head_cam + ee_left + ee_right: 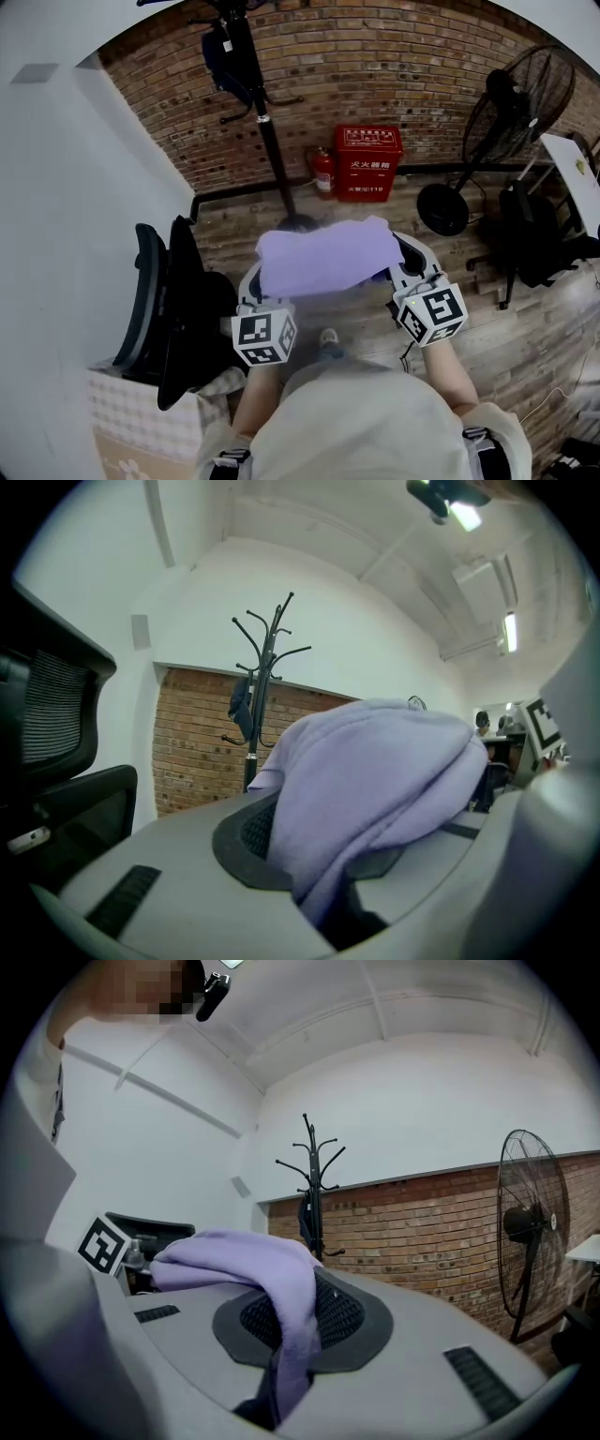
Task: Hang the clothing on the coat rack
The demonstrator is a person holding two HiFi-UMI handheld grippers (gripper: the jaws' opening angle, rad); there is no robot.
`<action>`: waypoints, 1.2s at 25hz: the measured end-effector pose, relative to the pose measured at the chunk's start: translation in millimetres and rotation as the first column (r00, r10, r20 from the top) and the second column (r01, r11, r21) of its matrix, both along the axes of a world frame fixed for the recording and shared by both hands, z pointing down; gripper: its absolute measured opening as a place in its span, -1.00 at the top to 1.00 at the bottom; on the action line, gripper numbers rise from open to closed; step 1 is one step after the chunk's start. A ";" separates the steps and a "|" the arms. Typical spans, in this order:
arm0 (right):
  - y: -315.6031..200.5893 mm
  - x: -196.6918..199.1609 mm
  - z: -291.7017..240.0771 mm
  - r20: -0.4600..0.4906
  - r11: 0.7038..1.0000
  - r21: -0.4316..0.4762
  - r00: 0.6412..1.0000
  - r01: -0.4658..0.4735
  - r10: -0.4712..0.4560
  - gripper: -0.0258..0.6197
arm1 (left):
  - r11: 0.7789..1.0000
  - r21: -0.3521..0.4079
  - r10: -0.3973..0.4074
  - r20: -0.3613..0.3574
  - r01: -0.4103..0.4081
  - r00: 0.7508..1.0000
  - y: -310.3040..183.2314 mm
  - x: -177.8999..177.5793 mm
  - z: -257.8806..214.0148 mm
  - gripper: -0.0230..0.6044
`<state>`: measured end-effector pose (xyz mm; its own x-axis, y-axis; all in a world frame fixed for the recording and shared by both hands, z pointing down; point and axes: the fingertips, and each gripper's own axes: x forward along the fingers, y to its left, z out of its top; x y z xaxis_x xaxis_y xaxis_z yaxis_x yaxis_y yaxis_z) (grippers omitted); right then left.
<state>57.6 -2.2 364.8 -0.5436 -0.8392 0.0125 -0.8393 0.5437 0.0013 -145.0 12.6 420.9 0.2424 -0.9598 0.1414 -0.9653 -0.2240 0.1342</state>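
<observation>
Brick wall [394,66] beyond; garment [328,255] in both tools [323,916] [277,1396]

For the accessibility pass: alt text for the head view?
Seen from above, a lilac garment is held between the left gripper and right gripper, both shut on it. Ahead, a coat rack stands against a brick wall, a red box and floor fan to its right.

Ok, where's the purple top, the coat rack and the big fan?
purple top [328,255]: head view, middle of the cloth.
coat rack [271,141]: head view, on its black pole.
big fan [520,1223]: right gripper view, the dark hub in the middle of its round cage.
</observation>
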 end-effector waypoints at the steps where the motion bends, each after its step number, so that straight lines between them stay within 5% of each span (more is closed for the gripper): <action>1: -13.0 -5.0 -2.5 -0.001 1.000 0.004 1.000 0.002 -0.002 0.84 | 1.000 0.003 -0.002 -0.001 0.002 1.000 -12.9 -4.9 -2.2 0.68; 15: -146.7 -51.9 -3.4 -0.016 1.000 0.017 1.000 -0.004 0.004 0.84 | 1.000 -0.003 -0.004 0.000 0.004 1.000 -145.6 -51.8 -1.7 0.68; 30: -260.7 -54.0 -10.9 -0.010 0.995 0.058 0.997 0.079 -0.079 0.84 | 0.997 -0.009 -0.078 0.053 0.079 0.996 -237.8 -50.4 -0.8 0.68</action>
